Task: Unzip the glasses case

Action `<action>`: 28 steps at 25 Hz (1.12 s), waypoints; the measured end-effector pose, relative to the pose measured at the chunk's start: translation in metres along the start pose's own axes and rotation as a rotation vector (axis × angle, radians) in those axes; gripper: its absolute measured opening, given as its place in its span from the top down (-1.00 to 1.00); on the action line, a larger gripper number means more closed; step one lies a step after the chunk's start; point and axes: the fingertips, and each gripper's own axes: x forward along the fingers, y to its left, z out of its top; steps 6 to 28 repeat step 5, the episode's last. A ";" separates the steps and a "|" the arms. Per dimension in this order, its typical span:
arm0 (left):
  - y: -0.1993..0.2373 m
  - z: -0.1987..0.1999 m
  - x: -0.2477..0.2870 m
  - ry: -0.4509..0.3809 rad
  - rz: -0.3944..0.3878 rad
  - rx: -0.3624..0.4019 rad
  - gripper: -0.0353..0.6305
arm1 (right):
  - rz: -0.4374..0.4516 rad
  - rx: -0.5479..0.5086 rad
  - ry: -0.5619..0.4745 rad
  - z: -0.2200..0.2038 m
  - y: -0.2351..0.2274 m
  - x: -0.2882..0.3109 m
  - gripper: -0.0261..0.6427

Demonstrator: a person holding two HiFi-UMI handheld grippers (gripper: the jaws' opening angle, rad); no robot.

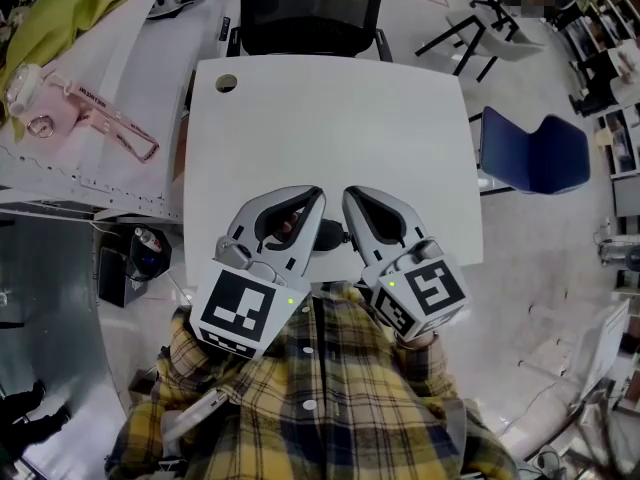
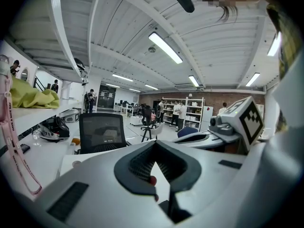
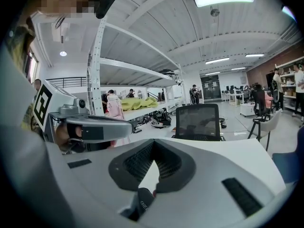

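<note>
Both grippers hover side by side over the front edge of the white table [image 1: 330, 118], close to the person's checked shirt. My left gripper [image 1: 316, 196] has its jaws together and nothing shows between the pads. My right gripper [image 1: 350, 194] also has its tips touching. A dark glasses case [image 1: 331, 236] lies low between the two gripper bodies, mostly hidden. It shows through the gap under the right jaws as a black case [image 3: 141, 204] with white print. In the left gripper view it is a dark shape [image 2: 173, 210] beside a small red spot. Contact with either gripper cannot be told.
A black office chair [image 1: 310, 8] stands at the table's far edge, and a blue chair [image 1: 540, 153] is on the floor to the right. The table has a cable hole [image 1: 226, 83] at its far left corner. A neighbouring bench on the left holds a pink strap [image 1: 110, 120] and green cloth [image 1: 70, 8].
</note>
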 end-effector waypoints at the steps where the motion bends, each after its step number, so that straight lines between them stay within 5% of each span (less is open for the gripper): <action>1: 0.000 0.000 0.000 0.000 -0.001 -0.003 0.87 | 0.000 0.002 0.002 0.000 0.000 0.000 0.93; 28: 0.001 0.001 0.002 0.003 -0.008 -0.010 0.87 | 0.001 0.005 0.008 -0.001 -0.001 0.000 0.93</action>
